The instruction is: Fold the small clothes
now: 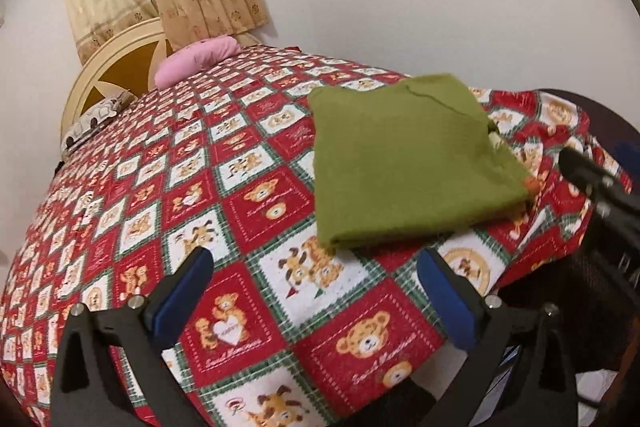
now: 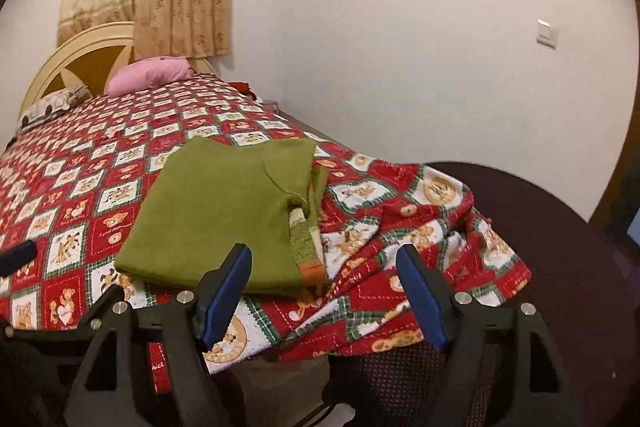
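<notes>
Bedroom bed under a red teddy-bear quilt (image 1: 248, 203), folded green sweater (image 1: 408, 163) lying flat near its corner, left gripper (image 1: 316, 263) jaws wide apart just short of it, right gripper (image 2: 324, 267) likewise apart, both empty.

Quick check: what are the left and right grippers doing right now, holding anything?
Left gripper: open, holding nothing.
Right gripper: open, holding nothing; green garment lies folded, free.
</notes>
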A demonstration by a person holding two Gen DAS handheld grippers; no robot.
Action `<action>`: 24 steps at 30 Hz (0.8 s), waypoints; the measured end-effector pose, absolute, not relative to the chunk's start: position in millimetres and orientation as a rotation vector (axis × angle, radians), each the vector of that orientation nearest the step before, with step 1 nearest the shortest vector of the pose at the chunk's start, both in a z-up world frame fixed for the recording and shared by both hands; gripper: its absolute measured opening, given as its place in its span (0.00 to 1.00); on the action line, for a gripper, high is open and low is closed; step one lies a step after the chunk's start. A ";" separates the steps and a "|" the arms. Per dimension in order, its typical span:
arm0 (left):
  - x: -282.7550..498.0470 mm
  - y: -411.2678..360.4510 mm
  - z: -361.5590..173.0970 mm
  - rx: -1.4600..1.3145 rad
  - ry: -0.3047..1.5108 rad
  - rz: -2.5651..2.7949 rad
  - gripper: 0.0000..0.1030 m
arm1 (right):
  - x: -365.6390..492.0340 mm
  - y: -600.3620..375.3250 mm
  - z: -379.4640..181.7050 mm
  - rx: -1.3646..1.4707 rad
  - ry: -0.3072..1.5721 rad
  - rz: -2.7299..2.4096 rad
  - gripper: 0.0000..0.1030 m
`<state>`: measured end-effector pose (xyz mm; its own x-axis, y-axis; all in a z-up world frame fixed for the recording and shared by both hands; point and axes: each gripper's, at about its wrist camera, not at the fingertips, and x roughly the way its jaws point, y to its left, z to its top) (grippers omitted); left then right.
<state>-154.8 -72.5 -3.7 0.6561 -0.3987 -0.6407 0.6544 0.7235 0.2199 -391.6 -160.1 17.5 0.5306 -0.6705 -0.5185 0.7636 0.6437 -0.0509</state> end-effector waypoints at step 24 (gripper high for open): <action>-181.3 -19.3 58.4 0.368 0.390 -0.583 1.00 | -433.3 -110.7 65.4 0.138 0.280 -0.967 0.85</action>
